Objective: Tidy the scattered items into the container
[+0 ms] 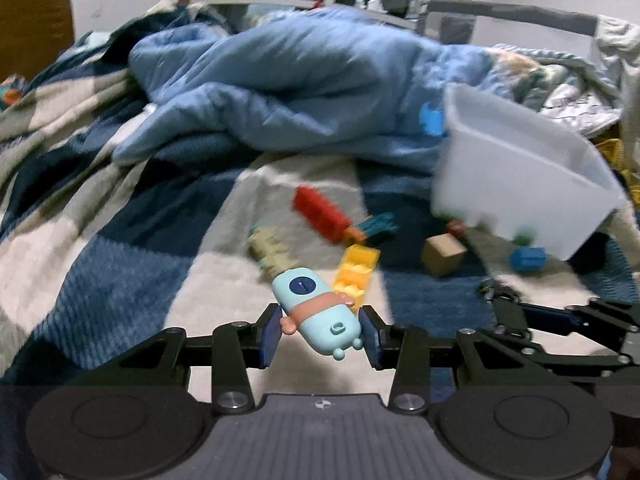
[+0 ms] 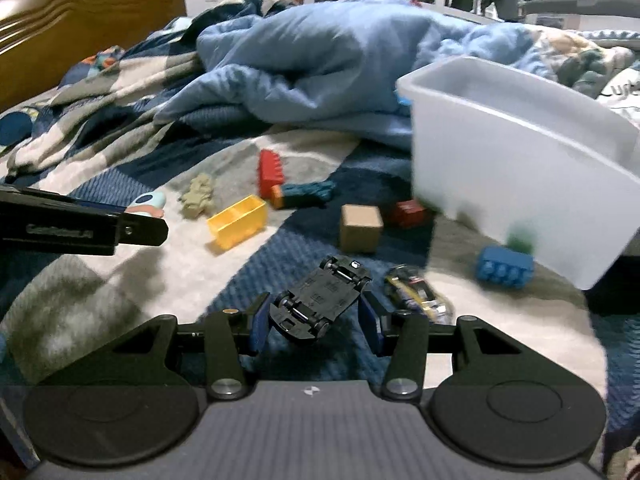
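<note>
Dim, cool indoor light; motion-blurred white bin (image 2: 520, 160), soft shadows on the blanket (image 2: 120, 280), fisheye-bent, vignetted corners

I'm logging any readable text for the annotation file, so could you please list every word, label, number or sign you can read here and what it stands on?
No text here reads in full.
Raised lettering on the left tool's arm: a word is there, too blurred to read.
Cloth at the far right edge: dark letters, cut off and unreadable.
Striped toy car: small markings, too small to read.
Blue toy: a round dark mark, no letters.
</note>
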Demonstrator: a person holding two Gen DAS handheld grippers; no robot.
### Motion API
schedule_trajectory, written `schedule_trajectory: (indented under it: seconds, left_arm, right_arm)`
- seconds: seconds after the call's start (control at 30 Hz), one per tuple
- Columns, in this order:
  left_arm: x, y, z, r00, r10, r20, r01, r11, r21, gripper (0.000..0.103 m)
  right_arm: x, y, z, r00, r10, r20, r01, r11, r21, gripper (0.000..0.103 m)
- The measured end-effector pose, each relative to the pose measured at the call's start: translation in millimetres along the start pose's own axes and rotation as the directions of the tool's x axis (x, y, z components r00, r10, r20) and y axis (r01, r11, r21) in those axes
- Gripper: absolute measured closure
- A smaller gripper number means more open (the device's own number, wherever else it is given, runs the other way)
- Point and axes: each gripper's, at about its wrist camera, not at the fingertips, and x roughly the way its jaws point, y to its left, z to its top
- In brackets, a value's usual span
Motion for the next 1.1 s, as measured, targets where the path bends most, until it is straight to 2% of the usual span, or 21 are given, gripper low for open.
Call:
schedule_trajectory:
  seconds: [0.23,0.47,0.6,0.77,0.93,1.03,1.07,1.1]
  left_arm:
    - [-16,-39,23,0.998,-0.053,0.046,0.05,0.996,0.069,0.057]
    - [-22,-73,62,0.99,-0.097,0.103,0.087,0.991,0.101,0.057]
    - [-19,-97,84,0.985,-0.105,0.14,0.085,0.986,0.141,0.059]
    - [-7,-129,113,0.975,-0.145,0.17,0.116,0.978,0.171,0.059]
    - [11,-160,141,0.965,-0.197,0.172,0.164,0.968,0.188,0.059]
    - [18,-171,146,0.963,-0.211,0.166,0.176,0.963,0.204,0.058]
    - [18,-170,143,0.966,-0.201,0.165,0.165,0.964,0.21,0.053]
    - [18,-168,136,0.969,-0.188,0.161,0.152,0.966,0.211,0.041]
  right_arm:
    - [-18,-23,9,0.999,-0.022,0.041,0.021,0.999,0.031,0.053]
    - [-36,-51,27,0.992,-0.073,0.106,0.072,0.997,0.015,0.053]
    - [-47,-70,42,0.984,-0.1,0.145,0.099,0.995,0.013,0.053]
    - [-53,-97,65,0.973,-0.146,0.18,0.148,0.989,0.003,0.053]
    - [-50,-127,88,0.961,-0.188,0.202,0.187,0.982,0.023,0.053]
    - [-48,-141,96,0.959,-0.192,0.21,0.188,0.981,0.038,0.053]
    - [-48,-144,96,0.958,-0.19,0.213,0.186,0.982,0.038,0.053]
    - [-49,-145,95,0.957,-0.189,0.218,0.186,0.982,0.038,0.053]
